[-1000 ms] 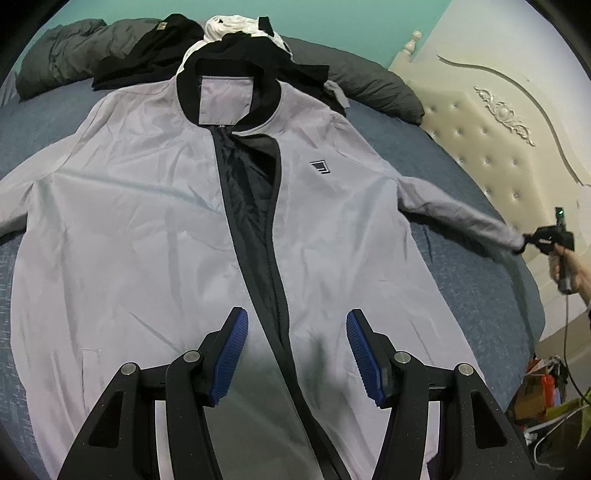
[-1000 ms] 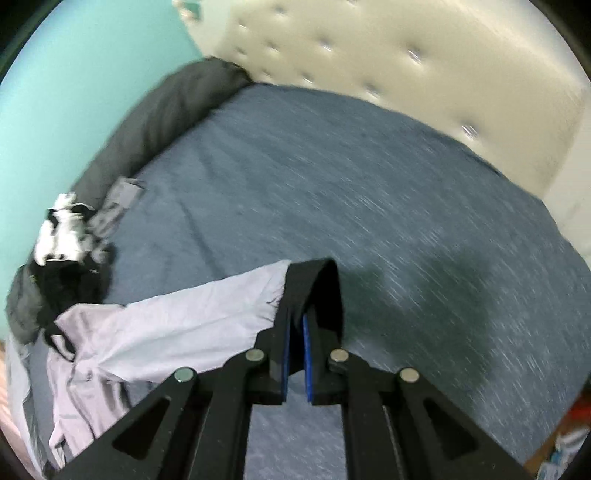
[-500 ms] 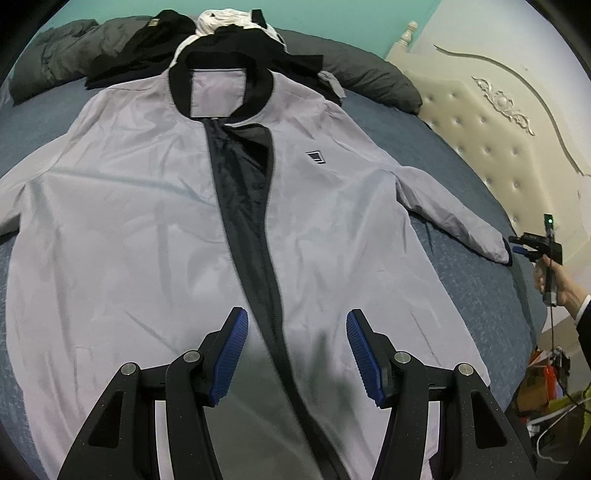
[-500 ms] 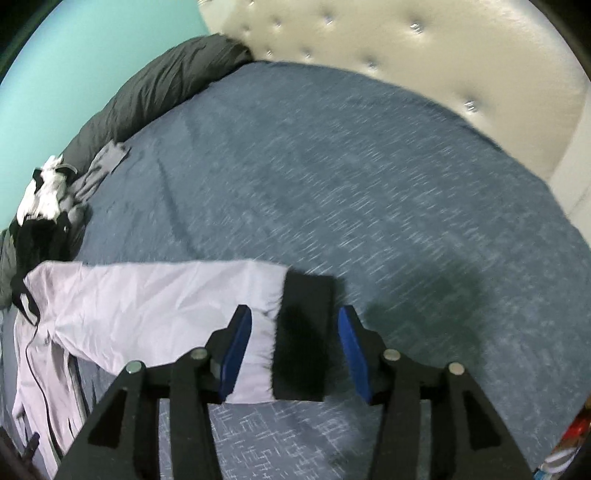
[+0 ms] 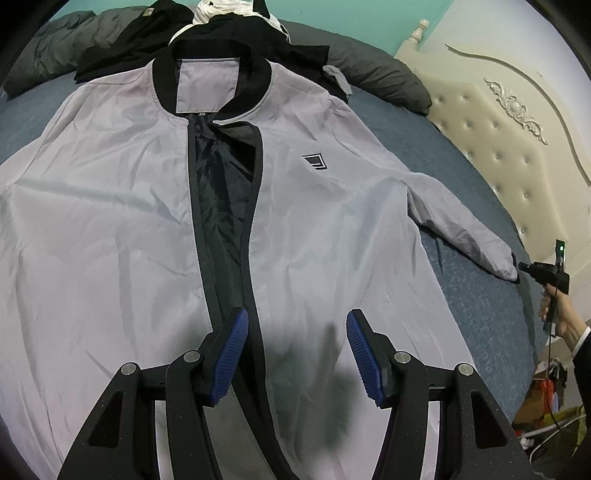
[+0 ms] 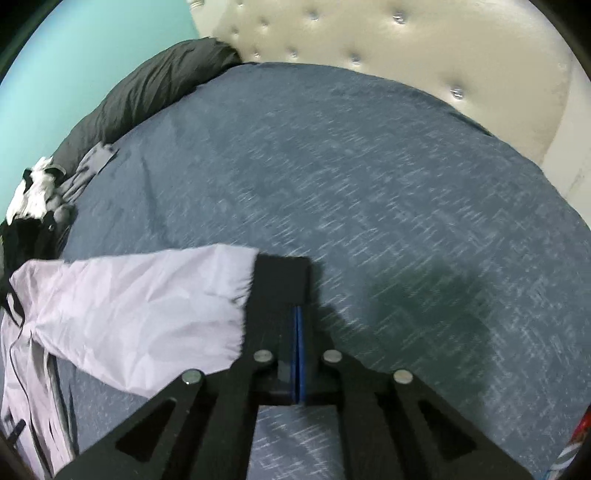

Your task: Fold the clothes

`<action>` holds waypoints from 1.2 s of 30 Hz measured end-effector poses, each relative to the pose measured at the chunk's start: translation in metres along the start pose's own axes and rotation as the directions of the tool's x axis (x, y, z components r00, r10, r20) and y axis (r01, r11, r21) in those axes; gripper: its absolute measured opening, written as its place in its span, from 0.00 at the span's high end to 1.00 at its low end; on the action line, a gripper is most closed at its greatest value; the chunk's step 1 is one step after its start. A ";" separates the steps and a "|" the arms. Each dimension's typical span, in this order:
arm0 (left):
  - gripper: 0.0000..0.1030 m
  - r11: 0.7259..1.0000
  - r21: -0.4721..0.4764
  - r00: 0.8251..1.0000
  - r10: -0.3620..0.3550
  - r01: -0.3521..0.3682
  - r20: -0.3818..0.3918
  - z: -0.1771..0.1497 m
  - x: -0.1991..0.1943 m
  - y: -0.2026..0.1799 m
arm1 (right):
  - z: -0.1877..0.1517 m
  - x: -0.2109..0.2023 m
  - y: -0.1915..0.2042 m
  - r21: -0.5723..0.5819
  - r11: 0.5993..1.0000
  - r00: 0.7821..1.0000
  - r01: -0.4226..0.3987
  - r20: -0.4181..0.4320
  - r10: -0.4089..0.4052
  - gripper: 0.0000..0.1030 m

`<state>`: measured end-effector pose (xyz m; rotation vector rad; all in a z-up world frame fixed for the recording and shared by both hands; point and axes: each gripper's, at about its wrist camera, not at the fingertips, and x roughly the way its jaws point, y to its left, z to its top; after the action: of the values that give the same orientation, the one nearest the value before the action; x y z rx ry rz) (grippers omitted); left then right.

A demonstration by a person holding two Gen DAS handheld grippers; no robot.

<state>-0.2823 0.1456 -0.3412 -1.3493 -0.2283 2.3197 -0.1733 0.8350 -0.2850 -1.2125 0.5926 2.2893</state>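
One jacket, spread flat and unfolded; one cuff gripped.

I find the grey jacket (image 5: 122,236) lying face up across the blue bedspread (image 6: 369,177), front parted down the middle of the left wrist frame, its sleeve (image 6: 140,306) stretched out straight toward the right edge; no fold shows anywhere on it, so every fold of this garment is outstanding. My right gripper (image 6: 297,325) has its pads closed on the black cuff (image 6: 280,284) at lower centre of its own frame. My left gripper (image 5: 293,354) hovers wide apart over the lower front, holding nothing. Room: bare bedspread fills the upper and right of the right wrist frame up to the cream headboard (image 6: 369,33). A dark clothes pile (image 5: 221,33) crowds the collar at top centre.
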 end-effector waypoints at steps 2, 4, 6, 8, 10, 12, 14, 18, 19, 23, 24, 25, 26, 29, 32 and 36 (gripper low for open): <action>0.42 1.000 0.000 1.000 0.006 -0.006 0.002 0.002 0.000 0.001 | 0.001 -0.006 0.006 -0.020 0.999 0.999 -0.026 0.028 0.026 1.00; 0.42 1.000 -0.012 1.000 0.012 -0.012 0.008 0.013 0.005 0.004 | 0.000 -0.014 0.016 -0.031 0.997 0.996 -0.065 0.065 0.067 0.98; 0.42 1.000 -0.025 1.000 0.018 -0.017 0.014 0.024 0.010 0.007 | -0.001 -0.016 0.031 -0.056 0.991 0.989 -0.125 0.073 0.129 0.98; 0.42 0.999 -0.037 1.000 0.024 -0.023 0.021 0.034 0.015 0.010 | -0.004 -0.016 0.051 -0.098 0.982 0.984 -0.160 0.061 0.167 0.98; 0.42 0.998 -0.050 0.999 0.030 -0.028 0.026 0.045 0.020 0.014 | -0.007 -0.011 0.071 -0.125 0.973 0.979 -0.195 0.034 0.201 0.98; 0.42 0.997 -0.062 0.999 0.036 -0.034 0.032 0.056 0.025 0.017 | -0.011 -0.005 0.091 -0.144 0.965 0.974 -0.221 0.008 0.225 0.98; 0.42 0.996 -0.075 0.998 0.042 -0.039 0.038 0.067 0.030 0.020 | -0.016 0.003 0.107 -0.146 0.958 0.969 -0.246 -0.023 0.245 0.98; 0.42 0.990 -0.117 0.995 0.087 -0.081 0.049 0.086 0.044 0.030 | -0.032 0.015 0.132 -0.195 0.947 0.966 -0.257 -0.077 0.247 0.98; 0.42 0.989 -0.120 0.995 0.091 -0.084 0.050 0.091 0.049 0.032 | -0.035 0.017 0.137 -0.206 0.941 0.963 -0.267 -0.083 0.255 0.98; 0.64 0.994 -0.095 0.998 0.060 -0.056 0.031 0.099 0.061 0.032 | -0.044 0.017 0.152 -0.271 0.921 0.960 -0.279 -0.093 0.263 0.98; 0.73 0.994 -0.094 0.998 0.060 -0.058 0.015 0.100 0.065 0.033 | -0.047 0.018 0.155 -0.284 0.919 0.962 -0.273 -0.097 0.256 0.98; 0.87 0.994 -0.089 0.998 0.065 -0.064 0.010 0.099 0.065 0.033 | -0.047 0.019 0.158 -0.292 0.917 0.963 -0.270 -0.100 0.251 0.98; 0.90 0.994 -0.084 0.997 0.070 -0.070 0.006 0.099 0.064 0.034 | -0.047 0.021 0.162 -0.300 0.916 0.964 -0.267 -0.103 0.247 0.98; 0.97 0.993 -0.033 0.994 0.110 -0.110 0.003 0.096 0.057 0.033 | -0.050 0.023 0.167 -0.294 0.921 0.966 -0.256 -0.116 0.231 0.98; 0.97 0.988 -0.024 0.988 0.154 -0.154 -0.007 0.097 0.050 0.042 | -0.052 0.019 0.175 -0.304 0.914 0.963 -0.268 -0.125 0.240 0.98; 0.97 0.989 -0.071 0.989 0.127 -0.133 -0.075 0.096 0.059 0.054 | -0.054 0.016 0.185 -0.310 0.907 0.958 -0.285 -0.131 0.256 0.98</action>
<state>-0.4055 0.1319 -0.3579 -1.5221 -0.2145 2.3861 -0.2566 0.6608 -0.2990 -1.4692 0.4461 2.6592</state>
